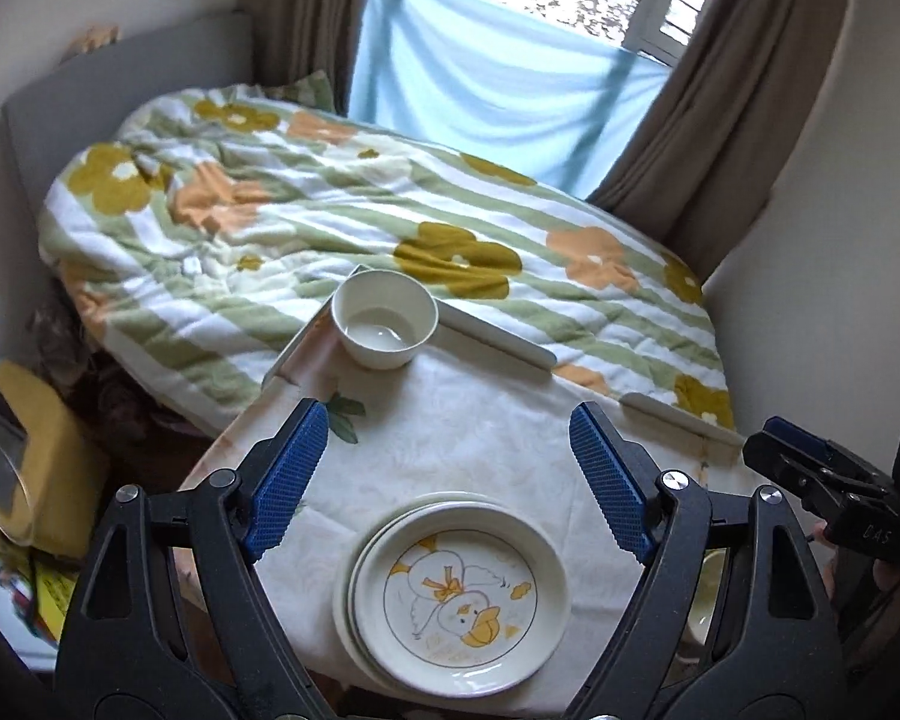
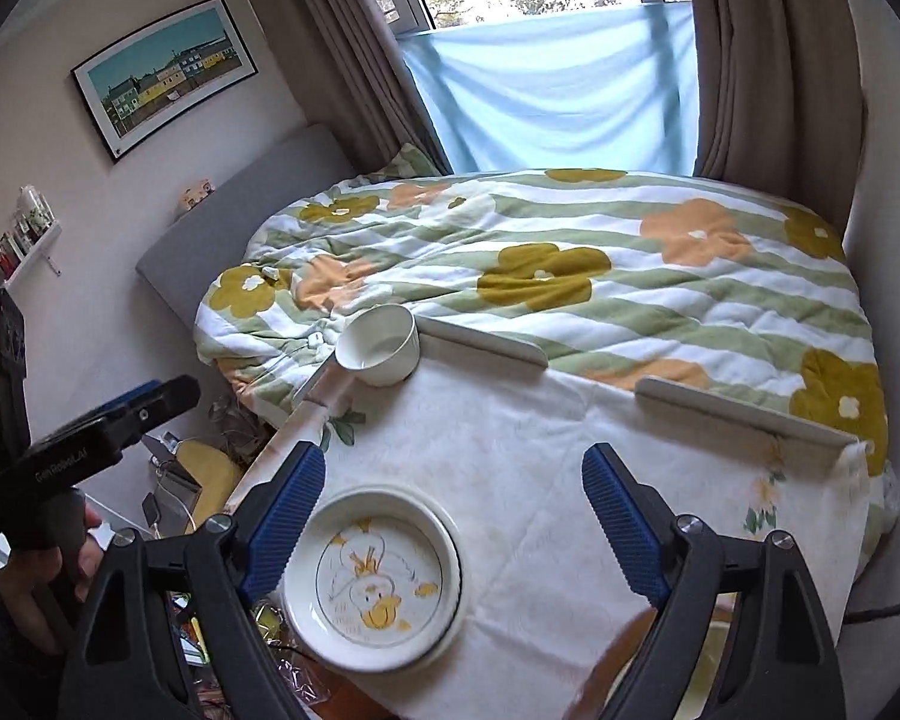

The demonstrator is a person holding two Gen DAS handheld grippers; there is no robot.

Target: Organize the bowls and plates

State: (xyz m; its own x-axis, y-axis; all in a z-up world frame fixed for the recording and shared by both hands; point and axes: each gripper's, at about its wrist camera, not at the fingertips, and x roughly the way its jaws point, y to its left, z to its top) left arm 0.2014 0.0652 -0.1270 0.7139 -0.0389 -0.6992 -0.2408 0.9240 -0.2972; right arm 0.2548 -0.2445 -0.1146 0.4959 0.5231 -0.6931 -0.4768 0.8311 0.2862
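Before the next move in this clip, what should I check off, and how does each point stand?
1. Left gripper empty, jaws apart: ok.
2. Right gripper empty, jaws apart: ok.
3. Duck plate seated on the plate stack: ok, though the plates sit slightly offset.
4. White bowl upright, alone at the far corner of the table: ok.
5. Stack safely away from the near table edge: not ok, it sits close to it.
6. Other dishes left to sort: cannot tell; something pale shows below the table at the right, but it is mostly hidden.
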